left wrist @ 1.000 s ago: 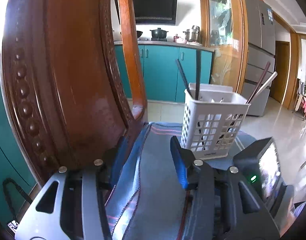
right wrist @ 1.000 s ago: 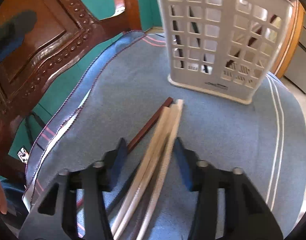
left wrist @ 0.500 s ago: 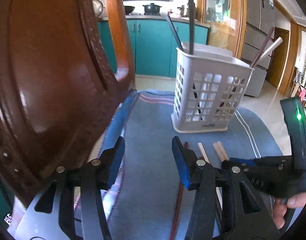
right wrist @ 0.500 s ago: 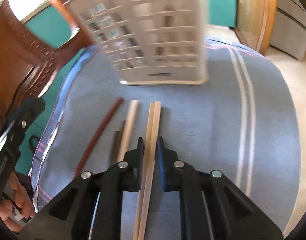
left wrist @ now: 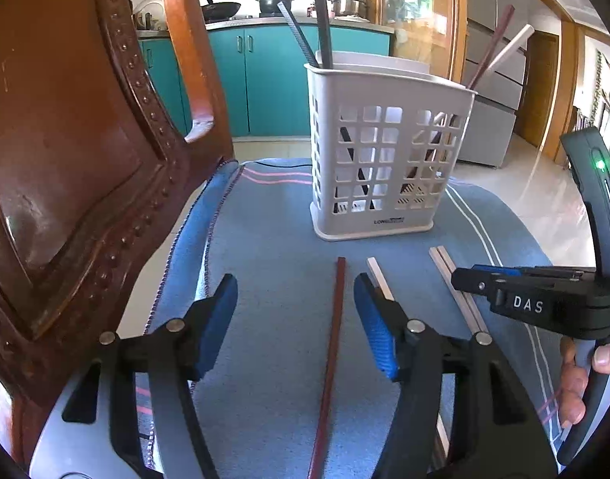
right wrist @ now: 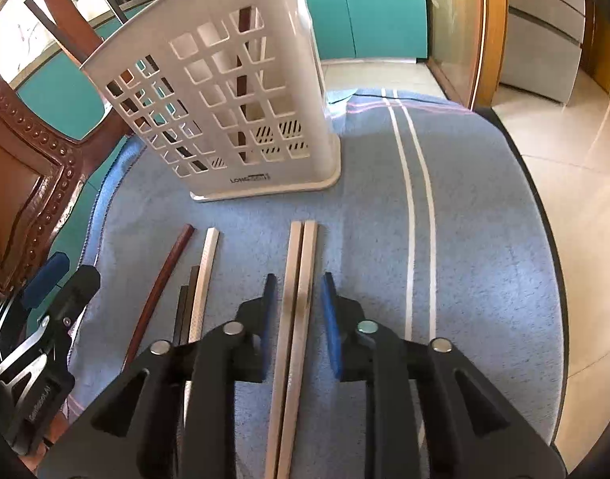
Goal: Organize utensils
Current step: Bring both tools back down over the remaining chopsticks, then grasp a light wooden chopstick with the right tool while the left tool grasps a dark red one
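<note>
Left wrist view: the open left tongs [left wrist: 295, 319] straddle a reddish-brown chopstick [left wrist: 332, 353], and hide most of a pale one. Right view: right tongs [right wrist: 296, 311], parted, flank paired beige wooden chopsticks [right wrist: 299, 279] before the white slotted plastic basket [right wrist: 225, 92].

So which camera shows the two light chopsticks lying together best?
The right wrist view: the light pair runs up the middle, between the open right hand-held gripper. In the left wrist view the pair sits off to the right, partly hidden behind that gripper.
</note>
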`<state>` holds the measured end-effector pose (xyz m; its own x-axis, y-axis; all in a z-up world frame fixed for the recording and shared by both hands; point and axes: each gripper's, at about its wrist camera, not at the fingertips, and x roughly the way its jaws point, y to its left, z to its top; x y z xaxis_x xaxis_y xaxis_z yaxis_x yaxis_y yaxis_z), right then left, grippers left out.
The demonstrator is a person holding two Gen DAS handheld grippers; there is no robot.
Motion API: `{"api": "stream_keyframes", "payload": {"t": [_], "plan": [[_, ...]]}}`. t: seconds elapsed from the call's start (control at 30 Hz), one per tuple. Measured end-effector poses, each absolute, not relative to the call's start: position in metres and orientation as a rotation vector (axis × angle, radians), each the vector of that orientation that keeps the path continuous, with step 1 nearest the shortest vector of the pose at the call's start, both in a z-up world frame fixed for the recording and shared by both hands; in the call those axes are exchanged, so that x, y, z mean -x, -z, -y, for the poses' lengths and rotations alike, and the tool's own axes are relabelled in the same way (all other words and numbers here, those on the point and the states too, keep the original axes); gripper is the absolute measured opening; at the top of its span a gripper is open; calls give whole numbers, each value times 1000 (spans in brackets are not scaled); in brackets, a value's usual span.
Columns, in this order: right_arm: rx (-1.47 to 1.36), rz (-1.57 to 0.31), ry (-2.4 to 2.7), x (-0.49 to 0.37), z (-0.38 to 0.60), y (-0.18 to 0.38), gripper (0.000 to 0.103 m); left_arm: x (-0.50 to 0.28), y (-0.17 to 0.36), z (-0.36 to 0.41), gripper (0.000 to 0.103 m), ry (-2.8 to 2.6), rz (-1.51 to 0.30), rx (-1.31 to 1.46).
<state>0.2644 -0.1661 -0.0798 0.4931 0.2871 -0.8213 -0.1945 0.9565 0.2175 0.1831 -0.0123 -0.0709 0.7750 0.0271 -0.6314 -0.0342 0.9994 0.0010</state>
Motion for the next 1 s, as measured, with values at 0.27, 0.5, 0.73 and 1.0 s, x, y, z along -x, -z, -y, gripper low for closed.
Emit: {"api": "stream_keyframes", "payload": {"t": [0.27,0.5,0.73,1.0], "plan": [[-70,-1022,-286,-264,162,83,32,-184,73,13,69,-17,-710,16],[-48,-1023,-295,-261,158,87,32,-185,76,16,72,-6,-721,4],[-52,-1022,-300,-260,160,86,35,-187,79,16,72,38,-743,48],[-61,-1020,-302,-259,158,86,37,-195,97,17,72,40,-833,62]]}}
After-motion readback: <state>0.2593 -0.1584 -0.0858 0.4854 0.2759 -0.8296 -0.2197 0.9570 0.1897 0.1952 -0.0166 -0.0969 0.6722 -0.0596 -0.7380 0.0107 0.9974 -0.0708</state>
